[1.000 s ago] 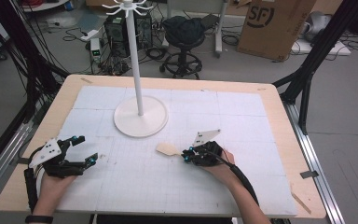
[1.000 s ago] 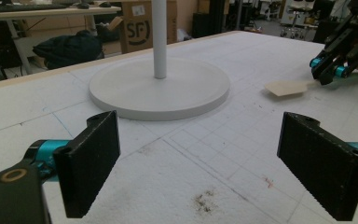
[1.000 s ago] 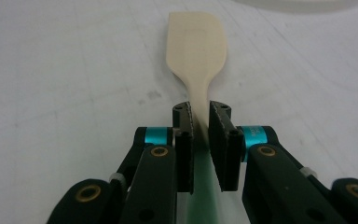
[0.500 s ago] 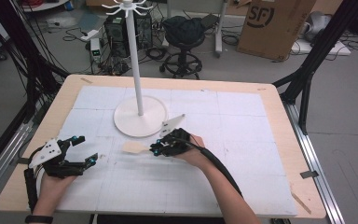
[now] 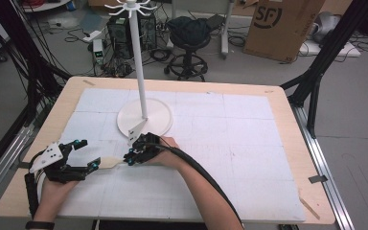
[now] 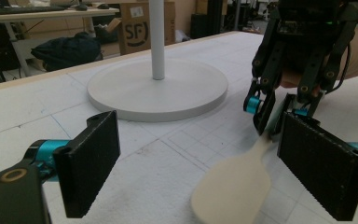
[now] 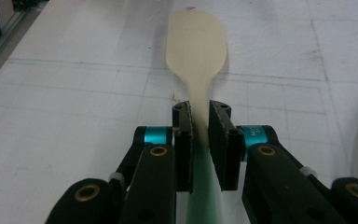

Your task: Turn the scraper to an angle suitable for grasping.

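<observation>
A spatula (image 5: 110, 163) with a cream blade (image 7: 196, 46) and a green handle is held level just above the white mat. My right gripper (image 5: 130, 159) is shut on its neck (image 7: 200, 126), with the pads pressing both sides. My left gripper (image 5: 88, 154) rests at the left of the table, jaws wide open. In the left gripper view the blade (image 6: 230, 191) reaches in between my two pads (image 6: 91, 163), nearer the right-hand one and touching neither. The right gripper (image 6: 272, 114) shows just behind it.
A white stand with a round base (image 5: 146, 117) and a tall pole (image 5: 139, 72) sits just behind the right gripper. The white mat (image 5: 230, 143) stretches bare to the right. Wooden table edge (image 5: 292, 120) frames it.
My right gripper has carried the spatula leftward across the mat, from right of the stand base to the left gripper's open jaws. The left gripper has stayed put.
</observation>
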Demonstrator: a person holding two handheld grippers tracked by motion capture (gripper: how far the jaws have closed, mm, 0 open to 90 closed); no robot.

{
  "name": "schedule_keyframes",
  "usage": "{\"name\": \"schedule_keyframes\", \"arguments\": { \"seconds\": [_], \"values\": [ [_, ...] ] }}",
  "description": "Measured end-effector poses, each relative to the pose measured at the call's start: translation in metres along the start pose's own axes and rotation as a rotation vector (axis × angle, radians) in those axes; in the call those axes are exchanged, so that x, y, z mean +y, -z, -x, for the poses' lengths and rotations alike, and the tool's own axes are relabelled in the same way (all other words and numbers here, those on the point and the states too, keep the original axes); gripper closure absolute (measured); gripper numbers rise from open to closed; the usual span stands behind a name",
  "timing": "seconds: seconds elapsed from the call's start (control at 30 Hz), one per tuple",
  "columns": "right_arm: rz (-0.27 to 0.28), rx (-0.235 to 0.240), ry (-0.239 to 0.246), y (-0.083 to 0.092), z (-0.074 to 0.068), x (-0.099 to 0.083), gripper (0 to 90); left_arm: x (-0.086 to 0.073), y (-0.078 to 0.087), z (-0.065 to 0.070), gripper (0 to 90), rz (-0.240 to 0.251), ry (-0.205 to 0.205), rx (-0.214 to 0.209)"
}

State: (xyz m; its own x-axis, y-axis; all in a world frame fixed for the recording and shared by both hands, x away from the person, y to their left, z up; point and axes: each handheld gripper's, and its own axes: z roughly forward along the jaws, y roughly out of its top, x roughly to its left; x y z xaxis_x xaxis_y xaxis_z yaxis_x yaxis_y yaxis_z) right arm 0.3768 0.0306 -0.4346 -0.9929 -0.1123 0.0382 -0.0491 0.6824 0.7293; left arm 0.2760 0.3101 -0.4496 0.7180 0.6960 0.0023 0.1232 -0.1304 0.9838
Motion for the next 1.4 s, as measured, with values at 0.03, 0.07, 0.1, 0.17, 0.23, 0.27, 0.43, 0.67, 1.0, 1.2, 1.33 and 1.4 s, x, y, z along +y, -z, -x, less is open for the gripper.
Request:
{"name": "schedule_keyframes", "arguments": {
  "seconds": [0.03, 0.07, 0.1, 0.17, 0.23, 0.27, 0.43, 0.67, 1.0, 1.2, 1.33, 1.4],
  "values": [
    [0.000, 0.000, 0.000, 0.000, 0.000, 0.000, 80.7, 0.000, 0.000, 0.000, 13.5, -0.002, -0.002, -0.001],
    [-0.013, 0.002, 0.008, -0.004, 0.000, 0.001, 80.5, 0.000, 0.000, 0.000, 13.5, -0.001, -0.001, -0.001],
    [-0.016, 0.000, 0.012, -0.006, 0.000, 0.001, 80.3, 0.000, 0.000, 0.000, 13.6, -0.001, -0.001, 0.000],
    [-0.030, -0.009, 0.025, -0.008, -0.001, 0.001, 79.7, 0.000, 0.000, 0.000, 13.6, -0.001, -0.001, 0.000],
    [-0.036, -0.005, 0.024, -0.008, -0.001, 0.000, 77.8, 0.000, 0.000, 0.000, 13.6, -0.002, 0.003, 0.001],
    [-0.030, -0.008, 0.020, -0.007, -0.001, 0.000, 73.6, 0.000, 0.000, 0.000, 13.6, 0.000, 0.005, 0.002],
    [0.010, -0.035, 0.004, 0.005, -0.002, 0.003, 60.6, 0.000, 0.000, 0.000, 13.6, -0.001, -0.002, 0.000],
    [0.091, -0.117, -0.059, 0.059, -0.008, -0.012, 44.4, 0.000, 0.000, 0.001, 13.5, 0.002, -0.008, -0.001],
    [0.266, -0.389, -0.204, 0.174, -0.055, -0.110, 32.3, 0.000, 0.000, 0.002, 13.5, 0.000, -0.015, -0.001],
    [0.369, -0.508, -0.303, 0.206, -0.083, -0.163, 27.6, 0.000, 0.000, 0.001, 13.5, 0.000, -0.007, 0.003],
    [0.414, -0.619, -0.364, 0.220, -0.104, -0.196, 21.9, 0.000, 0.000, 0.002, 13.5, 0.000, -0.013, 0.007],
    [0.443, -0.690, -0.402, 0.227, -0.115, -0.214, 18.0, 0.000, 0.000, 0.002, 13.5, 0.002, -0.013, 0.010]
  ]
}}
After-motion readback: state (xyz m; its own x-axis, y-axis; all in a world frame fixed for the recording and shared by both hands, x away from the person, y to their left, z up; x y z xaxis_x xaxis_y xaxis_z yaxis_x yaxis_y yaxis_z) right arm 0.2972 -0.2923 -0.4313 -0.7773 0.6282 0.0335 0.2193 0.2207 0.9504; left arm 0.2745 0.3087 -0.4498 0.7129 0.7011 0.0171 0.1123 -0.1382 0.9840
